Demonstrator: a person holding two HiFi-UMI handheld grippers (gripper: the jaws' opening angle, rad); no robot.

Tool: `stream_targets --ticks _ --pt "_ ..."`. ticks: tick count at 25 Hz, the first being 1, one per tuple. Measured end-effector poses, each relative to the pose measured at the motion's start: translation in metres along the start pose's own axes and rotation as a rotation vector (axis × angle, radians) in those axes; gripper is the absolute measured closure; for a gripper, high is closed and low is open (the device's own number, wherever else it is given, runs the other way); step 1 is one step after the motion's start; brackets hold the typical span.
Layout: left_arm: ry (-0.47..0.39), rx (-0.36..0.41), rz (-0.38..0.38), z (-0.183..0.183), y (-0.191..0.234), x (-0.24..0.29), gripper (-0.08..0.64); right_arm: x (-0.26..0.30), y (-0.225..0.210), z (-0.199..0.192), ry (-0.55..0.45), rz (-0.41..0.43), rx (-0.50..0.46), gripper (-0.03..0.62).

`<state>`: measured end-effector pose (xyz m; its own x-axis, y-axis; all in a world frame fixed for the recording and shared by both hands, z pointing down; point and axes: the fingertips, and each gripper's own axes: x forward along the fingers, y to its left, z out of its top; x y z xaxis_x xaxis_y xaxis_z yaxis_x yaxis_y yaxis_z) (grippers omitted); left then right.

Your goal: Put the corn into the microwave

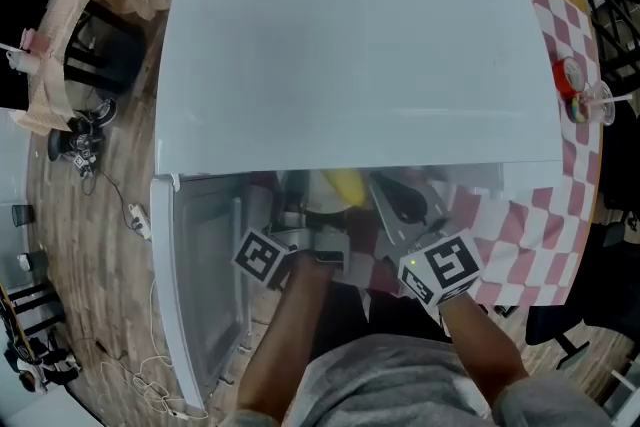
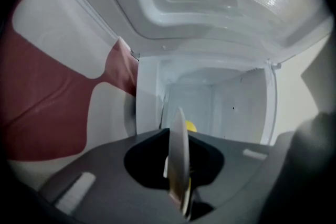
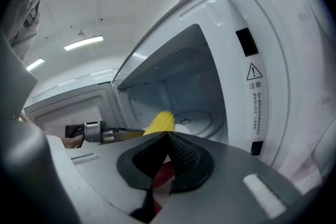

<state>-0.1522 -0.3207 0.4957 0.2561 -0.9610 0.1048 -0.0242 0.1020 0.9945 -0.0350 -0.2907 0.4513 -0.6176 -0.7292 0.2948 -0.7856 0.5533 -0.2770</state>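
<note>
A yellow corn cob (image 1: 342,185) lies on a small white plate (image 1: 322,207) at the mouth of the open white microwave (image 1: 360,55). My left gripper (image 1: 312,220) is shut on the plate's left rim. In the left gripper view the plate (image 2: 178,160) stands edge-on between the jaws, with a bit of corn (image 2: 190,126) behind it. My right gripper (image 1: 380,207) is shut at the plate's right side. In the right gripper view the corn (image 3: 160,123) lies just past the closed tips (image 3: 169,135), in front of the glass turntable (image 3: 197,119). The left gripper (image 3: 105,132) shows beyond it.
The microwave door (image 1: 200,295) hangs open to the left. A red-and-white checked cloth (image 1: 560,35) covers the table under and to the right of the microwave. A red-capped item (image 1: 570,80) stands at the right. Cables (image 1: 135,215) lie on the wooden floor to the left.
</note>
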Motion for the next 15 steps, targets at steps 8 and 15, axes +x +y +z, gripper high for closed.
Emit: stream_targets --ticks 8,15 --pt "0.078 0.108 -0.089 -0.002 -0.018 -0.005 0.357 0.007 0.009 0.003 -0.018 0.005 0.028 0.595" --pt "0.088 0.022 -0.074 -0.002 -0.022 -0.008 0.318 0.011 0.013 0.005 -0.046 0.013 0.051 0.595"
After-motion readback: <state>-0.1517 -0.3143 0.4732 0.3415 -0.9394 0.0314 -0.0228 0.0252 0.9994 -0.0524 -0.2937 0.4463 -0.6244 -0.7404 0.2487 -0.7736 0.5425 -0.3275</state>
